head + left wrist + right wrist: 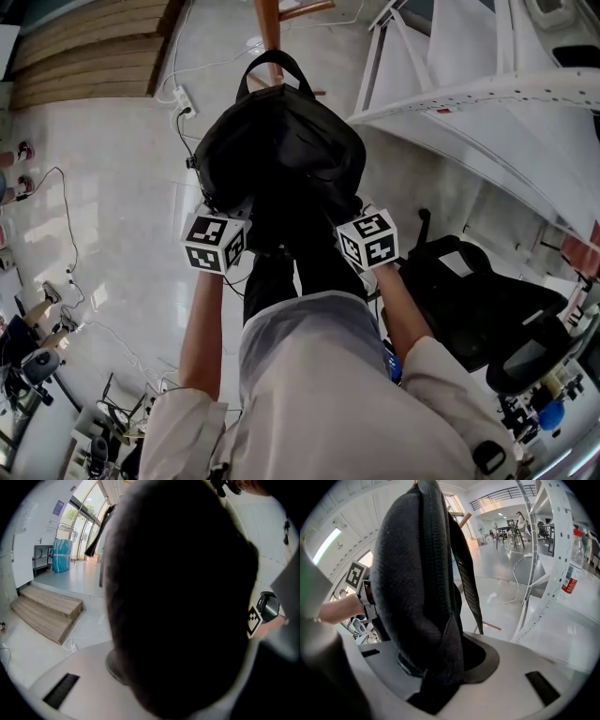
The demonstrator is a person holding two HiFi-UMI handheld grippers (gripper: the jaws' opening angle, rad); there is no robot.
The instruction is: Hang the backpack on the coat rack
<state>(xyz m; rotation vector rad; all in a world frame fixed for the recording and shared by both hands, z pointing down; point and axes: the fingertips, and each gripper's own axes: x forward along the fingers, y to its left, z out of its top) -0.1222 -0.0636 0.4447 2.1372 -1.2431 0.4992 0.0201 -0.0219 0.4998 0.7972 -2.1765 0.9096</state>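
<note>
Backpack is held off the floor between both claws, one at each lower side. Left claw is clamped on the black fabric that fills its view. Right claw is clamped on a fold at the pack's edge. The long axis is seen running from the claws toward the coat rack post. The carry handle lies at the far end, against the post. Whether it is hooked over a peg cannot be told.

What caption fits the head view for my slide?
Left gripper and right gripper hold the black backpack up, its top handle by the wooden pole.
</note>
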